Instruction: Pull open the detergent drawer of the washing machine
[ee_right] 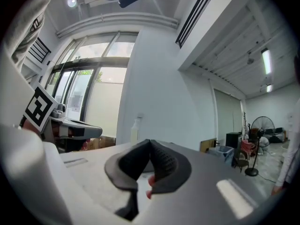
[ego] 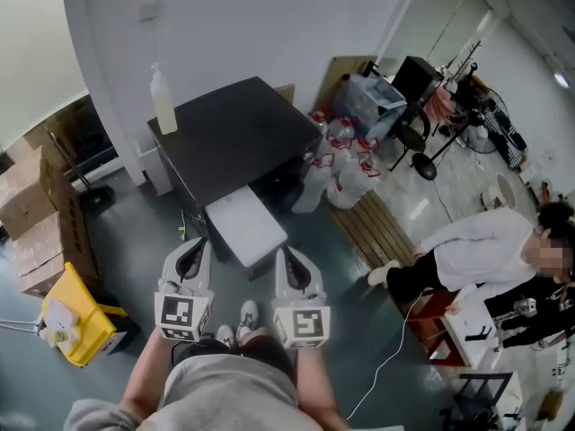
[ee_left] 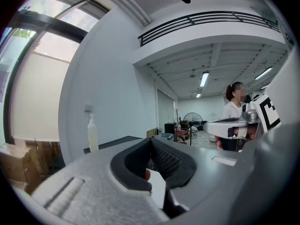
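Note:
The washing machine (ego: 229, 137) has a black top and stands against the white wall in the head view. A white flat part (ego: 244, 225) sticks out from its front, toward me; I cannot tell whether this is the detergent drawer. My left gripper (ego: 193, 250) hangs just left of that white part, and my right gripper (ego: 289, 257) just right of it; neither touches it. In the left gripper view the left gripper (ee_left: 150, 142) has its pads meeting at the tips, with nothing held. The right gripper (ee_right: 150, 144) looks the same in its own view: shut and empty.
A pump bottle (ego: 163, 101) stands on the machine's back left corner. Cardboard boxes (ego: 36, 214) and a yellow container (ego: 76, 317) lie to the left. Bags of bottles (ego: 346, 164), a wooden pallet (ego: 373, 227) and a seated person (ego: 485, 250) are on the right.

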